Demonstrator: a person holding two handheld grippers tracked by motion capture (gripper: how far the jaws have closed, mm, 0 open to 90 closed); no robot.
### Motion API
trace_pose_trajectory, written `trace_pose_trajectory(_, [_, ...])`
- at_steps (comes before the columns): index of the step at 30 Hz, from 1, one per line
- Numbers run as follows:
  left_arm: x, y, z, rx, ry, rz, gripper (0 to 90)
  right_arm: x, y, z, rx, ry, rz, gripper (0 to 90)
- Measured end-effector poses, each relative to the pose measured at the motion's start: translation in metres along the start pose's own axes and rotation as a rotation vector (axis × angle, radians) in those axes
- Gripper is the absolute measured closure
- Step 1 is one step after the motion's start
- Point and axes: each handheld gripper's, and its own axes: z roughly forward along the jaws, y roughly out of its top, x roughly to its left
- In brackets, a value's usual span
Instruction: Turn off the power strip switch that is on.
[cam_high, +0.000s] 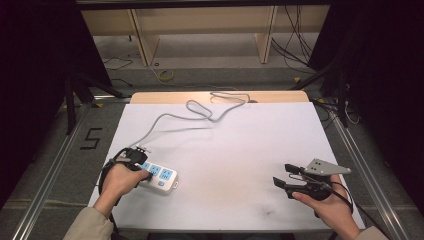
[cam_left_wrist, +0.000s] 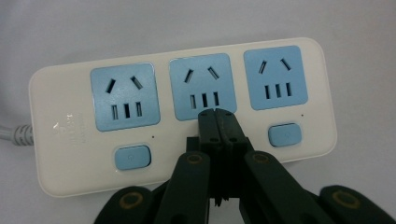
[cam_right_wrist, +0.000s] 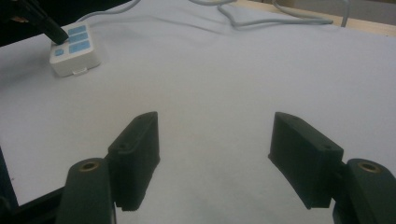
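My left gripper (cam_left_wrist: 215, 114) over power strip (cam_left_wrist: 182, 112), jaws pressed together, gripping nothing, tips at middle socket's lower edge. Strip lies flat at table (cam_high: 240, 150) near-left corner, grey cord (cam_high: 200, 112) trailing away. My right gripper (cam_right_wrist: 212, 154) well apart from strip, jaws spread wide, empty.

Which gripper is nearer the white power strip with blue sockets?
Left. The left gripper is shut, its tips over the white power strip; the right gripper, open, is far across the table.
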Motion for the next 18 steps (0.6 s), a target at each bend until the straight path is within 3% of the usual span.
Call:
trace_pose_trajectory(6, [-0.0033,0.0014,0.0017,-0.003,-0.016,0.002,90.0,0.0,-0.0001,-0.0001,-0.002,-0.001,0.0,33.3])
trace_pose_trajectory(8, [-0.0043,0.0018,0.0016,-0.003,-0.002,-0.002,90.0,-0.0001,-0.0002,-0.0002,-0.004,-0.001,0.0,33.3])
trace_pose_trajectory(10, [-0.0068,0.0026,0.0013,-0.001,0.037,0.02,90.0,-0.0003,-0.0001,-0.0005,-0.002,0.001,0.0,33.3])
trace_pose_trajectory(13, [-0.0041,0.0023,0.0014,-0.007,0.02,-0.003,90.0,-0.0002,-0.0001,-0.0006,-0.002,0.002,0.0,33.3])
trace_pose_trajectory(14, [-0.0022,0.0019,0.0008,-0.01,0.031,-0.002,90.0,-0.0002,-0.0002,-0.0008,-0.001,0.002,0.0,33.3])
trace_pose_trajectory(15, [-0.001,0.0015,0.0004,-0.005,0.068,-0.001,90.0,-0.0002,-0.0002,-0.0008,-0.001,0.003,0.0,33.3])
trace_pose_trajectory(18, [-0.0003,0.0007,0.0006,-0.006,0.056,0.016,90.0,-0.0002,-0.0002,-0.0002,-0.004,0.003,0.0,33.3])
